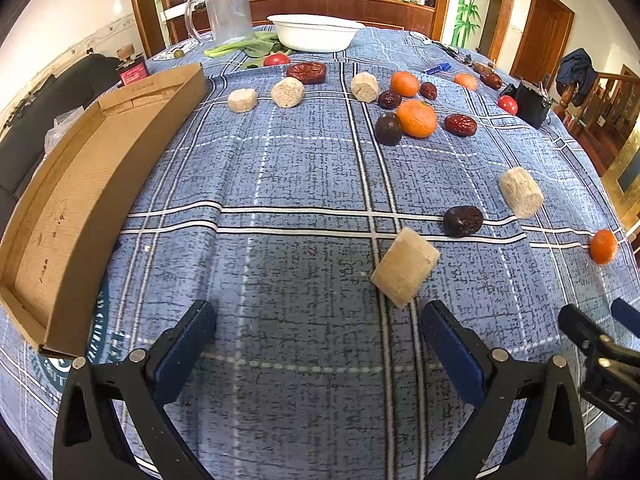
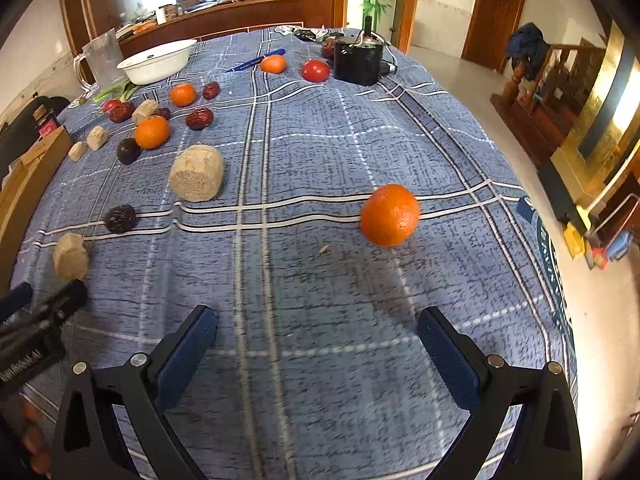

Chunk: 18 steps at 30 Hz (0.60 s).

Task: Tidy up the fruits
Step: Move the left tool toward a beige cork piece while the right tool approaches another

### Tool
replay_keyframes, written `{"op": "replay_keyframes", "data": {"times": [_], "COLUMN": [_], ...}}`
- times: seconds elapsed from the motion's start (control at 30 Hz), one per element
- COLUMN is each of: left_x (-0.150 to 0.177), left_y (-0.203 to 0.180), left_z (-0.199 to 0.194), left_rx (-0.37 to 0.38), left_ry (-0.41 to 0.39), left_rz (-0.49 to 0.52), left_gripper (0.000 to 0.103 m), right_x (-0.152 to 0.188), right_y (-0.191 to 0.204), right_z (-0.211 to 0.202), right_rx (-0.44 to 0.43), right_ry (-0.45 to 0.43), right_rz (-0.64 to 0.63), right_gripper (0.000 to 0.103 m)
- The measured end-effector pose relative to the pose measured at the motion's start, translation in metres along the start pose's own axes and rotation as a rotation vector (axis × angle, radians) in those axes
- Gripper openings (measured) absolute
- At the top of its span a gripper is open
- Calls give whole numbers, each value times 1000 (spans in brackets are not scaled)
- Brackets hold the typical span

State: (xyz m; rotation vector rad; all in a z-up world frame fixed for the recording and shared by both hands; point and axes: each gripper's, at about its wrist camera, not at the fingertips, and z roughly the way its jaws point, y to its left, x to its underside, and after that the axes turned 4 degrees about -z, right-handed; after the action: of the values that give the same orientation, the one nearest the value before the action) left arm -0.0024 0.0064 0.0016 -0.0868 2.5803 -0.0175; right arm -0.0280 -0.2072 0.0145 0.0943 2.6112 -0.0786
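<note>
Fruits lie scattered on a blue plaid tablecloth (image 1: 304, 176). My left gripper (image 1: 318, 320) is open and empty; a beige cylindrical piece (image 1: 405, 266) lies just ahead of its right finger. A dark date (image 1: 463, 221) and another beige piece (image 1: 521, 192) lie beyond. My right gripper (image 2: 316, 328) is open and empty; an orange (image 2: 390, 215) sits ahead of it, slightly right. Further off are a large beige piece (image 2: 197, 179), a dark date (image 2: 120, 219), several oranges, red dates and tomatoes.
A long cardboard tray (image 1: 84, 200) lies along the table's left edge. A white bowl (image 1: 316, 32), a clear jug (image 1: 228, 12) and greens stand at the far end. A black box (image 2: 358, 60) and blue pen (image 2: 256, 60) sit far right.
</note>
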Motion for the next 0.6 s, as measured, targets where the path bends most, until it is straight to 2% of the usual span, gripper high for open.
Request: {"op": "replay_keyframes", "data": {"times": [0.1, 0.33, 0.47, 0.6], "left_x": [-8, -36, -41, -39], "left_y": [9, 41, 60, 76], "left_z": [-15, -70, -82, -85], "left_rx": [8, 35, 61, 53], "left_ry": [-37, -182, -203, -211], "left_rz": [-7, -29, -56, -83], "left_gripper": [103, 103, 103, 103], "right_x": [-7, -28, -28, -28], "right_y": [8, 38, 54, 63], "right_z": [-21, -69, -86, -93], "right_rx": [10, -33, -15, -21], "right_ry": [-37, -108, -154, -175], "right_rz": [-24, -51, -92, -108], "right_gripper": [102, 102, 102, 102]}}
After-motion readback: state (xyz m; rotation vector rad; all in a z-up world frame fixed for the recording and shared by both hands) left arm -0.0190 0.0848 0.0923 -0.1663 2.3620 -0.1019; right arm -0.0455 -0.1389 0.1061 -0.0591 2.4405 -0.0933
